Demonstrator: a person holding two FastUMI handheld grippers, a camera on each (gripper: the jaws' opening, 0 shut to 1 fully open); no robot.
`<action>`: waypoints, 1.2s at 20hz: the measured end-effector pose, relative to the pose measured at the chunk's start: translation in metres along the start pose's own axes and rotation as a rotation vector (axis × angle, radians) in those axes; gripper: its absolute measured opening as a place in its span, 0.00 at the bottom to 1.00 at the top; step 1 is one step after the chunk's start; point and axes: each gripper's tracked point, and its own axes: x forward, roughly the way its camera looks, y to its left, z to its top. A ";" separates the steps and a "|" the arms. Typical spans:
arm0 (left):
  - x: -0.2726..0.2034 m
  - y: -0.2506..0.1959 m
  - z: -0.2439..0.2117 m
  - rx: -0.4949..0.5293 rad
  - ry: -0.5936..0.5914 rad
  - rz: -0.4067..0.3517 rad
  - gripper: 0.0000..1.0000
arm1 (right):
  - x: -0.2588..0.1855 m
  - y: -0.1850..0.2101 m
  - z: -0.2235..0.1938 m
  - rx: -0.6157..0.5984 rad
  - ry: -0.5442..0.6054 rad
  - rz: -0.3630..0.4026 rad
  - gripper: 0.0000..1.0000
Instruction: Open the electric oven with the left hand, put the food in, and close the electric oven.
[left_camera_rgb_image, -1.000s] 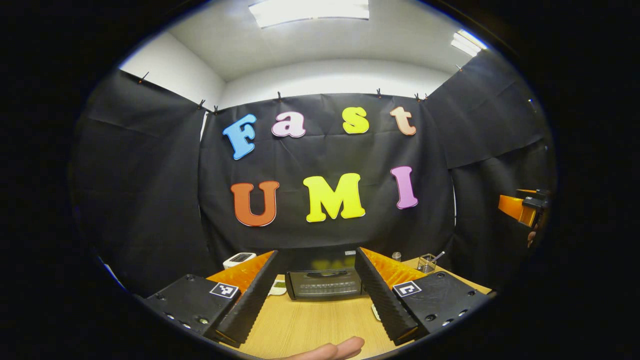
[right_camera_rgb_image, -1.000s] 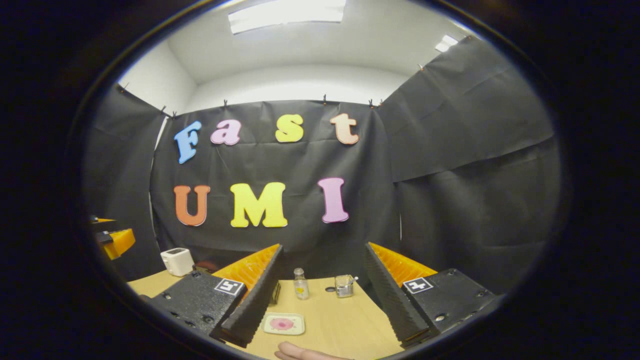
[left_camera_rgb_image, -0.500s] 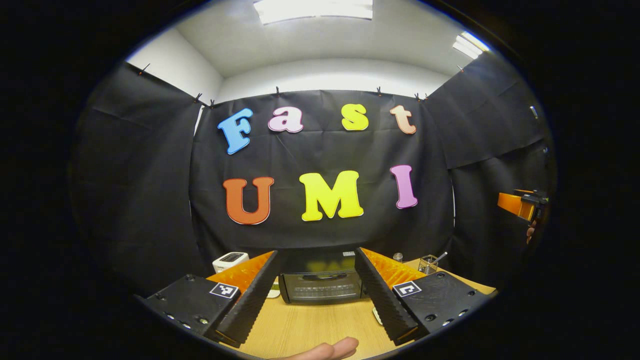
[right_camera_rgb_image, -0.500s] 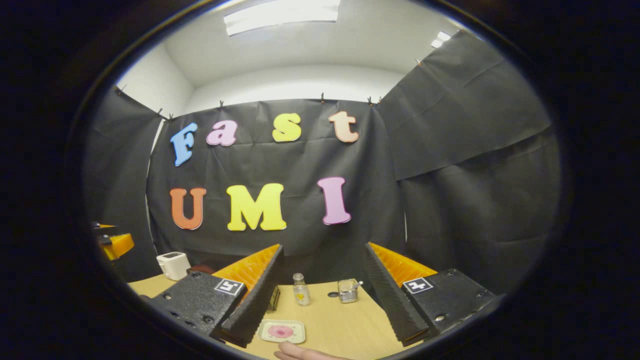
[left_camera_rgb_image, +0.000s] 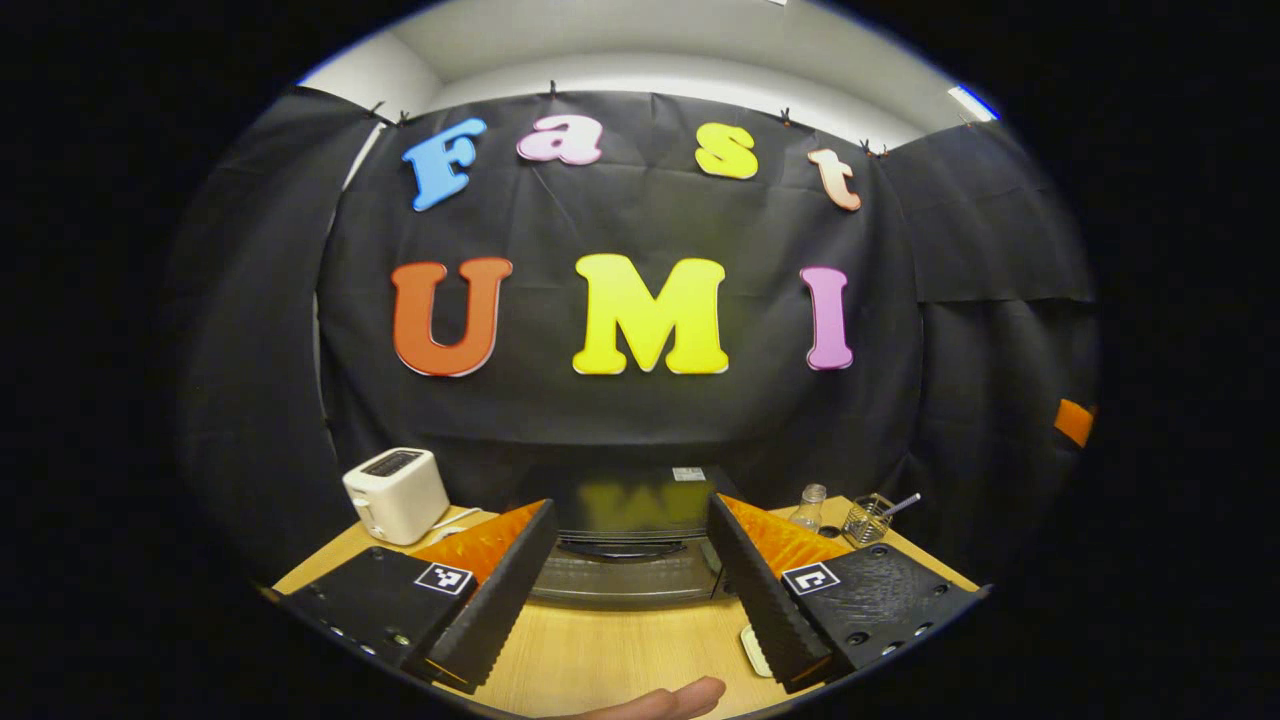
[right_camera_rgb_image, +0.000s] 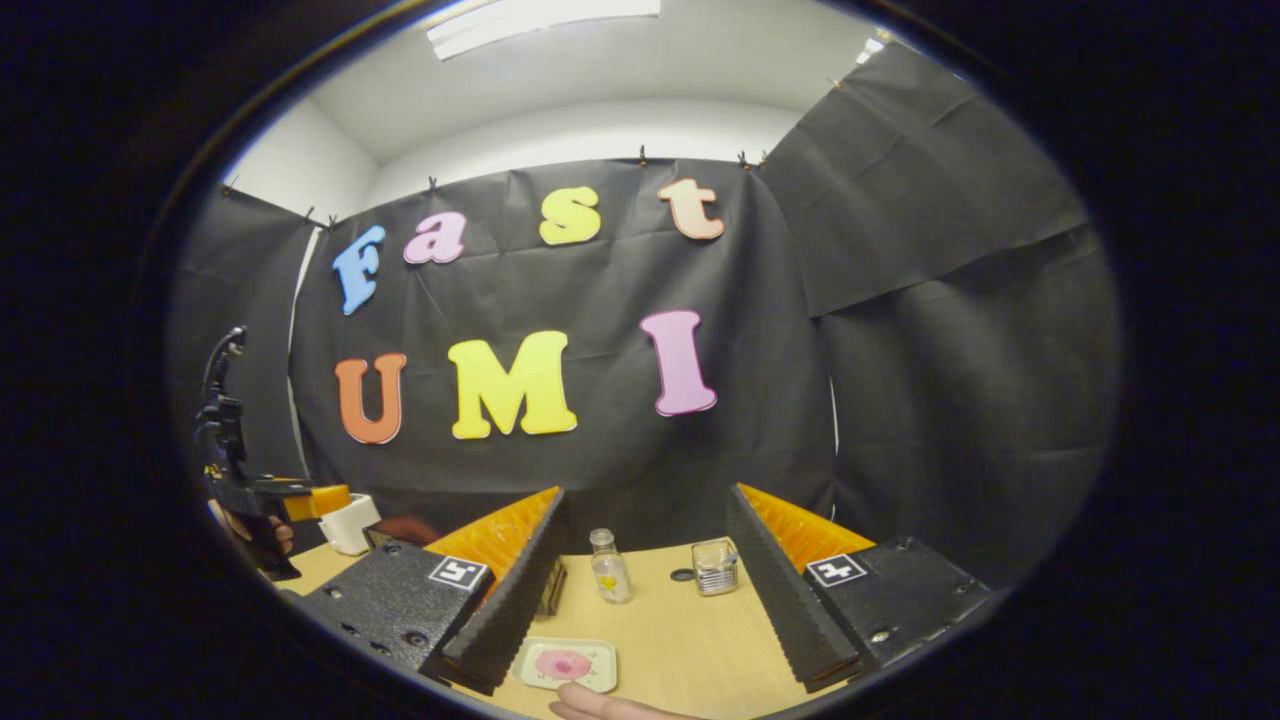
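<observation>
Approach: left gripper (left_camera_rgb_image: 625, 600) spread, lined up on the closed oven (left_camera_rgb_image: 625, 560).
Right gripper (right_camera_rgb_image: 645, 610) spread over the food plate (right_camera_rgb_image: 565, 664) (ready to lift, presumably).

white toaster (left_camera_rgb_image: 395, 493); small glass bottle (right_camera_rgb_image: 608, 565), wire mesh cup (left_camera_rgb_image: 867, 519), wooden table (left_camera_rgb_image: 610, 660)

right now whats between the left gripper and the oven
In the left gripper view, only bare wooden table lies between the open left gripper and the closed oven.

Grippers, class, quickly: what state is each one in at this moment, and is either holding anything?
Left gripper: open, holding nothing, aimed at the closed electric oven.
Right gripper: open, holding nothing, above the plate of food.
</observation>
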 end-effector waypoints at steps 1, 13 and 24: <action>0.017 0.005 -0.004 0.027 0.020 0.014 0.97 | 0.001 -0.003 0.002 -0.003 -0.005 -0.003 0.96; 0.119 0.023 -0.093 0.028 0.279 0.025 0.97 | -0.023 -0.053 0.028 -0.091 -0.075 -0.087 0.96; 0.117 0.016 -0.099 0.001 0.358 0.031 0.96 | -0.074 -0.039 0.041 -0.041 -0.064 -0.051 0.96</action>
